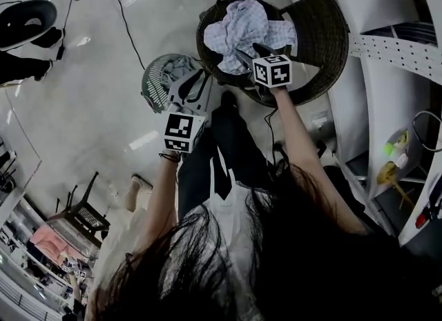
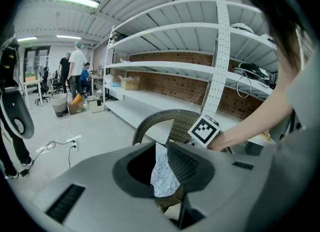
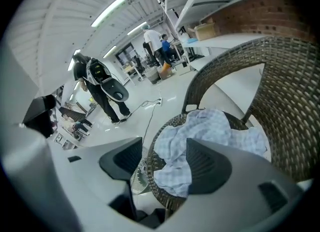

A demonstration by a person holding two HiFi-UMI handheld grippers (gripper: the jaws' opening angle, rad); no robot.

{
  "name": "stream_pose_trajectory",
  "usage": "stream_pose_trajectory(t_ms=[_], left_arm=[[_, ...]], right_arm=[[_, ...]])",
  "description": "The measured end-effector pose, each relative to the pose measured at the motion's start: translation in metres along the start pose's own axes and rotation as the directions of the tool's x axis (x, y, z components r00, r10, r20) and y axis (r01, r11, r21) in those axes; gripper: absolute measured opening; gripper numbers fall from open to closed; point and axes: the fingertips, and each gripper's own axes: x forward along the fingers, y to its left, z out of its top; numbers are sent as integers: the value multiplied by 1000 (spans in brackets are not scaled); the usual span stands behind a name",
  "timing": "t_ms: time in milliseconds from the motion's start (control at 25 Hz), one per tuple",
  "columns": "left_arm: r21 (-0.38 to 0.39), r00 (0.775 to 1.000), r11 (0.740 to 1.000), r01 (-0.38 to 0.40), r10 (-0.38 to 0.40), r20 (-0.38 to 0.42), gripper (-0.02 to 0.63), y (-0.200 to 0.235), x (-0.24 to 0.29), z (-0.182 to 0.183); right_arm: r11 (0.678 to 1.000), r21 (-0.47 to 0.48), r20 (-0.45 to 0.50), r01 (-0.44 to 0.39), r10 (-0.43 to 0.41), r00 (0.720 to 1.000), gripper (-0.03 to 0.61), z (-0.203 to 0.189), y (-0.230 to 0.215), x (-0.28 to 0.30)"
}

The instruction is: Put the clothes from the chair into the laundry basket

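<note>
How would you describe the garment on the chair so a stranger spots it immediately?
Beside the white shelving stands a dark wicker chair. On its seat lies a crumpled cloth, pale with a fine check. It alone shows light against the dark weave; the grey mesh basket stands on the floor.

The left gripper (image 2: 159, 148) is holding its jaws slightly apart, framing a pale checked cloth (image 2: 162, 176) lying on the wicker chair (image 2: 165, 121). The right gripper (image 2: 204, 129) is showing its marker cube just beyond, and white shelving (image 2: 170, 66) is running behind.
</note>
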Motion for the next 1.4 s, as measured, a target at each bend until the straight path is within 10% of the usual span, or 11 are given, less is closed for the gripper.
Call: stream_pose_trajectory(t_ms=[480, 1200, 1400], left_arm=[[-30, 995, 999, -20, 17, -101, 84, 41, 39, -56], [-88, 989, 994, -61, 48, -143, 84, 75, 53, -100], [-94, 989, 993, -74, 60, -135, 84, 77, 48, -97]], right_arm=[[977, 154, -104, 145, -130, 986, 291, -26, -57, 85], [952, -87, -273, 294, -306, 912, 295, -52, -91, 157], [957, -98, -294, 272, -289, 911, 194, -51, -91, 149]])
